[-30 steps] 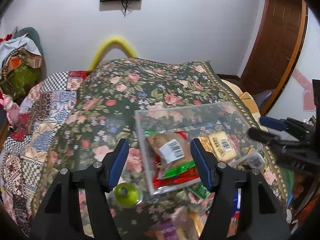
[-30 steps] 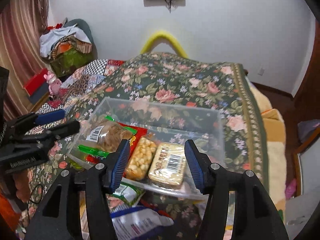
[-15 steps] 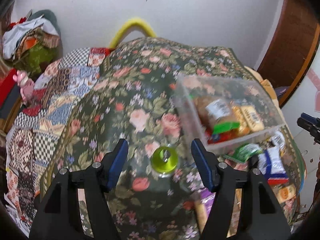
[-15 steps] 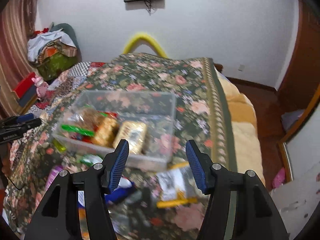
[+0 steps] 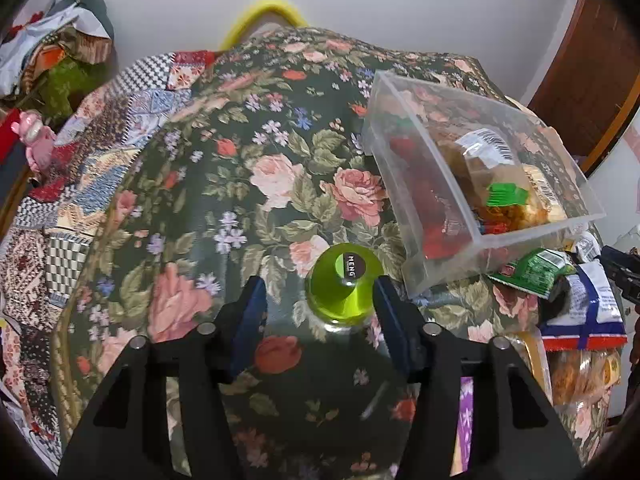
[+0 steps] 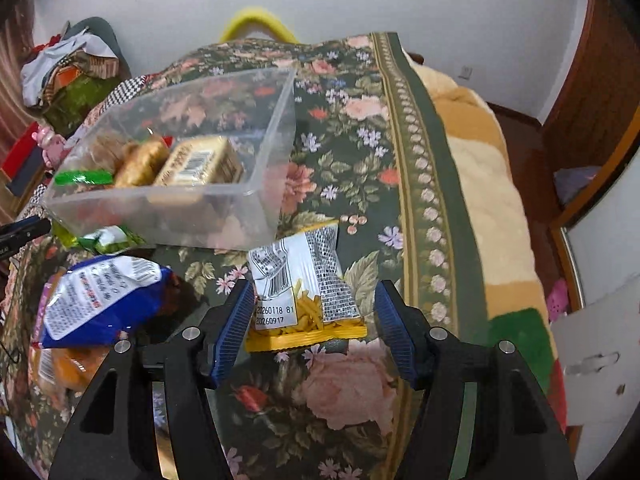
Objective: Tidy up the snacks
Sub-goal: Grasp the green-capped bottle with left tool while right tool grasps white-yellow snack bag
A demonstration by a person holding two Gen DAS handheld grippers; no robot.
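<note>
Left view: the left gripper (image 5: 318, 302), its jaws just narrowed, brackets the green bottle (image 5: 343, 286) standing on the floral bedspread (image 5: 224, 184), right pad at the bottle's side and left pad clear, contact uncertain; right view only: the right gripper (image 6: 314, 316), jaws just widened and apart, straddles the yellow packet (image 6: 306, 292) lying flat without pressing it. The bottle's lower body is lost in glare, and the blue bag (image 6: 100, 300) partly covers other packets. The clear bin (image 6: 180, 152), between the grippers, holds wrapped snacks (image 6: 196, 164) heaped at its near end
</note>
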